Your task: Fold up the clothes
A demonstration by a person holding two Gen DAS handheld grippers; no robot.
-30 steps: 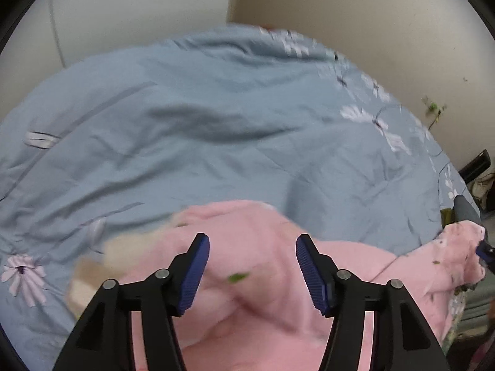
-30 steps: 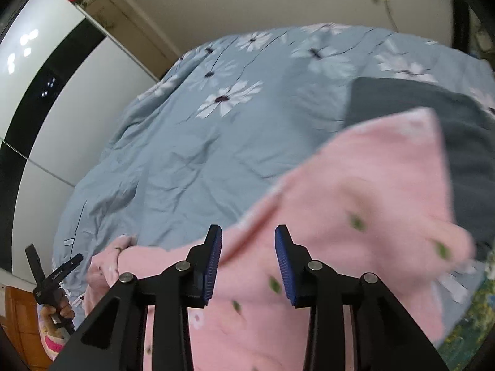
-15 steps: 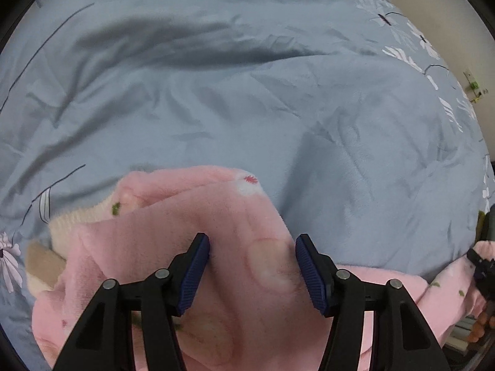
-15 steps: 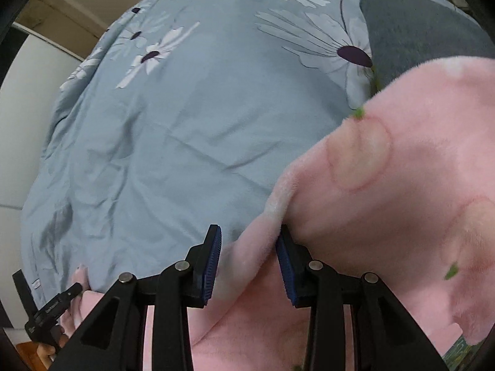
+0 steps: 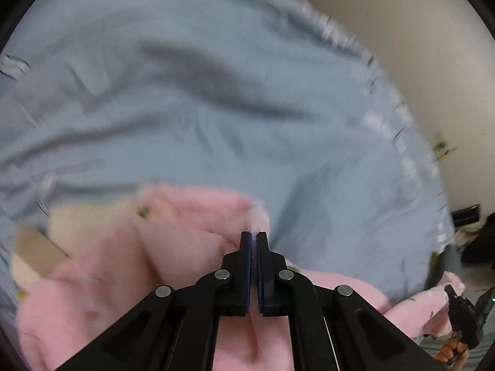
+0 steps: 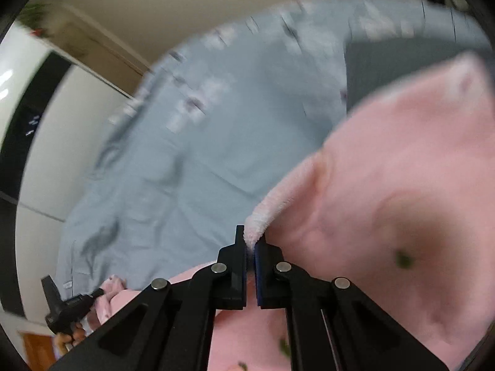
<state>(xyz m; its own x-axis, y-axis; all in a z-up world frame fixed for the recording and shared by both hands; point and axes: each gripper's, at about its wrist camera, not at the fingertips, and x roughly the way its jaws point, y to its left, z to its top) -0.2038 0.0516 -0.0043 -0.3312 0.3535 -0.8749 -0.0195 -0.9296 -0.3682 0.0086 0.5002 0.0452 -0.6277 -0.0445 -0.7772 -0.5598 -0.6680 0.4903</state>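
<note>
A fluffy pink garment with small green marks lies on a blue flowered bed cover. My left gripper is shut on an edge of the pink garment. My right gripper is shut on the garment's white-trimmed hem, and the pink garment rises to the right of it. The right gripper shows in the left wrist view at the far right, and the left gripper shows in the right wrist view at the lower left. Both views are blurred.
A dark grey cloth lies on the bed cover behind the pink garment. A beige wall runs along the bed's far side. A white and black wardrobe stands at the left. A cream cloth lies beside the garment.
Both grippers have shut on the pink garment's edges; they were open around it half a second ago. Both views have tilted up, showing more wall.
</note>
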